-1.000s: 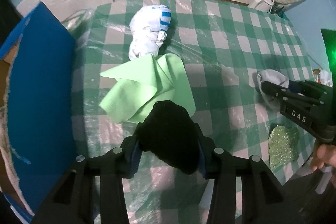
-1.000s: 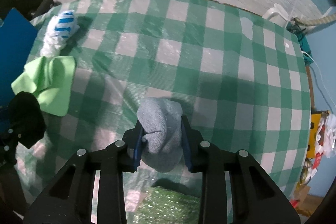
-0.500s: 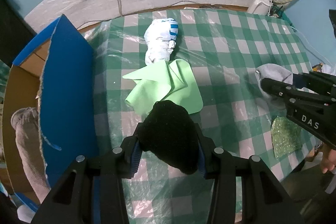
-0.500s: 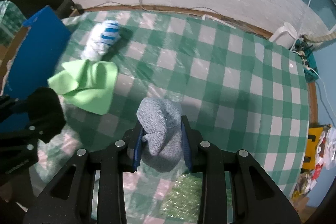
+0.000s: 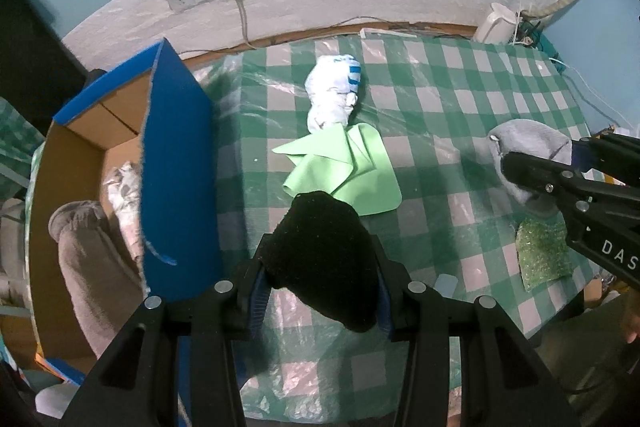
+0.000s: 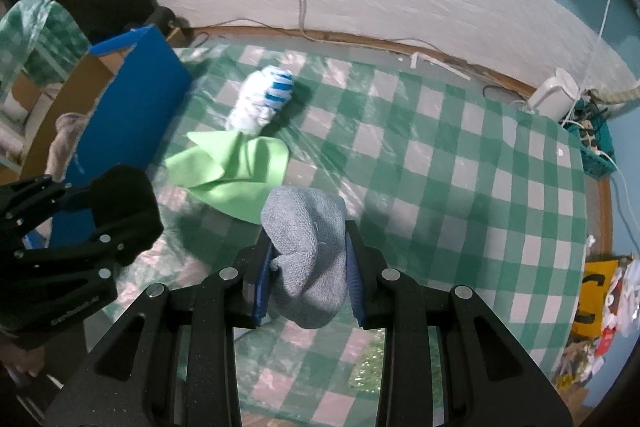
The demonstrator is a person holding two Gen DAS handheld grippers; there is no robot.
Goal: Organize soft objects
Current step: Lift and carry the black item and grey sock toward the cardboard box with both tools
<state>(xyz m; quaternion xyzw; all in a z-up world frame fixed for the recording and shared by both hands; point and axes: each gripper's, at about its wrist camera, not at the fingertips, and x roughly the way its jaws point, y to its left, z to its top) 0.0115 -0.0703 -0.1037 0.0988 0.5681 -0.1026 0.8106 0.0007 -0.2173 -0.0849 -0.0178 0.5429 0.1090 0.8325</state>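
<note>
Left hand-held gripper (image 5: 320,277) clamps a black sock (image 5: 324,255), raised over the tabletop (image 5: 460,99) edge just right of the blue-sided box (image 5: 176,163). Right hand-held gripper (image 6: 309,269) pinches a grey sock (image 6: 306,247) above open checks, well right of the box. Since a second ago both lifted higher; box interior now visible, holding a beige sock (image 5: 86,259). Green cloth (image 5: 344,167) touching the white-blue bundle (image 5: 334,95) lies just right of the box; glittery green pad (image 5: 542,253) at the near edge.
</note>
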